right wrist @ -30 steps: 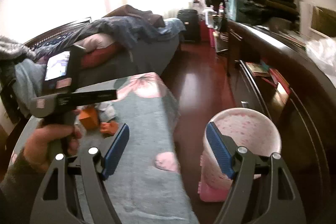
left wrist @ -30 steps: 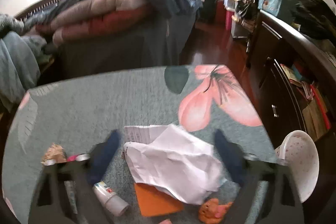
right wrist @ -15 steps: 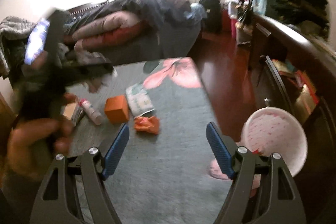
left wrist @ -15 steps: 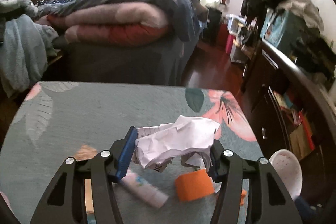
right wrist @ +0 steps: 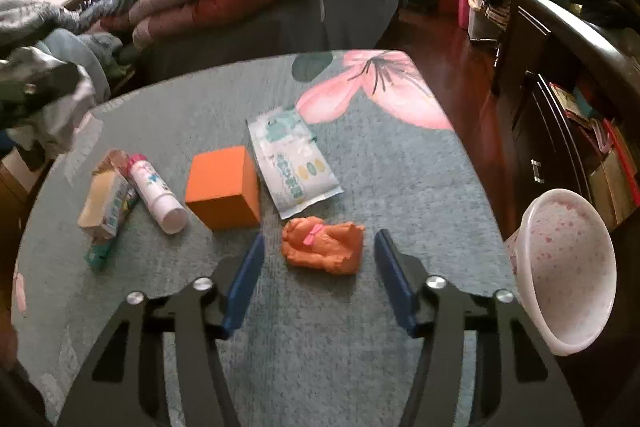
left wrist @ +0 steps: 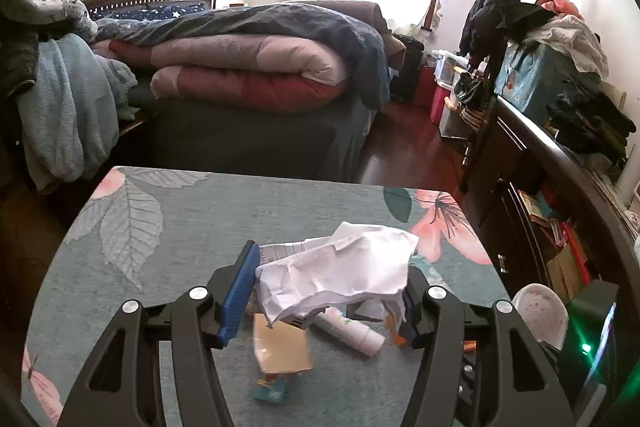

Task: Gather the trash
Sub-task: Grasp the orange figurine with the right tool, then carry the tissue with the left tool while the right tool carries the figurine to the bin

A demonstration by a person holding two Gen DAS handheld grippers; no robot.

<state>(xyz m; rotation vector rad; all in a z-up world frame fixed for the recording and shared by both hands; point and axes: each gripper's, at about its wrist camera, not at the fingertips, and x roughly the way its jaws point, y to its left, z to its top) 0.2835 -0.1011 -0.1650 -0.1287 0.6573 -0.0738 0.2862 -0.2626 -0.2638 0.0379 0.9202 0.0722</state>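
Note:
My left gripper is shut on a crumpled white paper and holds it above the teal floral table. My right gripper is open and empty, low over the table, with a crumpled orange wrapper just ahead between its fingers. A pink-speckled white bin stands off the table's right edge; it also shows in the left wrist view.
On the table lie an orange box, a wet-wipes pack, a white tube and a small carton. A bed with folded quilts stands behind, and a dark dresser at right.
My left gripper closed on the paper and lifted it off the table. My right gripper swung from the bin side to over the table, down toward the orange wrapper.

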